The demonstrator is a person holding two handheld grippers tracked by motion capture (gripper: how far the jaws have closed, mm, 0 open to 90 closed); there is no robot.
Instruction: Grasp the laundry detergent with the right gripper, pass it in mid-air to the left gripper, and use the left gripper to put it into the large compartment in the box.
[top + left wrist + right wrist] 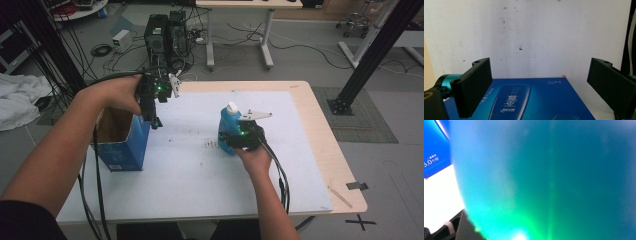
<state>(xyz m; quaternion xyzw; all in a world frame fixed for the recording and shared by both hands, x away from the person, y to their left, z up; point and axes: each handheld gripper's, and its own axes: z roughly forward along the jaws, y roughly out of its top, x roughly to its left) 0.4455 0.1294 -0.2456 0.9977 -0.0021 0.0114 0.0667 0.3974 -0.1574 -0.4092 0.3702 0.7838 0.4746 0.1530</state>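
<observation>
Apparently the blue bottle (227,125) sits between the right gripper's (235,137) jaws.

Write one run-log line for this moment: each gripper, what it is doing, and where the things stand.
left gripper: open, above blue box | right gripper: around blue bottle, grip unclear | bottle: upright on white mat

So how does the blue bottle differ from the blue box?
The blue bottle is rounded with a white cap; the blue box is squared and open-topped. The bottle stands mid-table against the right gripper; the box sits at the left edge below the left gripper. Both are blue and upright.
</observation>
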